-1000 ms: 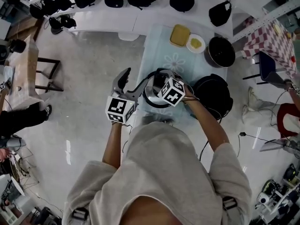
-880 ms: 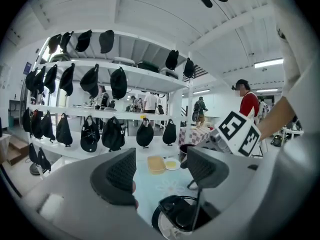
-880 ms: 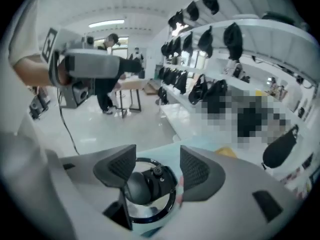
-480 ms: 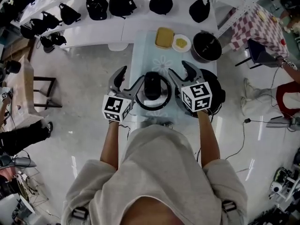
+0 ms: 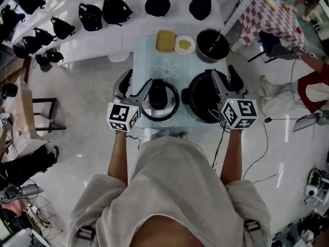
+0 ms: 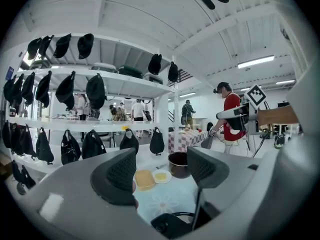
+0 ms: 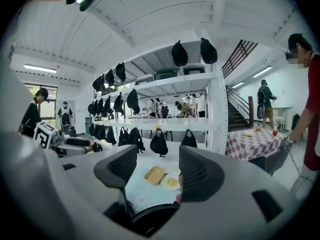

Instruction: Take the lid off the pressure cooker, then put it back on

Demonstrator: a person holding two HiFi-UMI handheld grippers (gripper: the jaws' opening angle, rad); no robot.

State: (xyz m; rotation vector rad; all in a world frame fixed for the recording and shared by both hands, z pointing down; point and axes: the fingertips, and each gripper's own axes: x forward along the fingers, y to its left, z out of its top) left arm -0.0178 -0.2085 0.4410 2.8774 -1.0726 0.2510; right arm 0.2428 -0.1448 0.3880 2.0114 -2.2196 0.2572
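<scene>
- Lid [image 5: 159, 101] off the pot, lying flat near the surface's [image 5: 169, 68] near edge, left of the middle, black handle upward.
- The pressure cooker [image 5: 203, 98], round and black, stands just right of the lid, also close to the near edge.
- The left gripper [image 5: 136, 84] hangs at the lid's left side. Its jaws are spread with nothing between them, and the inner jaw tip is close to the lid's rim. I cannot tell whether it touches.
- The right gripper [image 5: 224, 77] sits over the cooker's right rim. Its jaws are wide apart and empty, and they have just been closing a little.
- Along the far edge stand a yellow box [image 5: 165, 41], a plate [image 5: 185, 44] with something yellow on it, and a dark pot [image 5: 213, 45] at the far right corner, all well apart from the lid.
- Beyond the far edge runs a white shelf [image 5: 103, 40] lined with black bags [image 5: 115, 9].
- A checked table [image 5: 267, 14] stands off past the far right corner, and a person in red [image 6: 232, 106] is over that way.
</scene>
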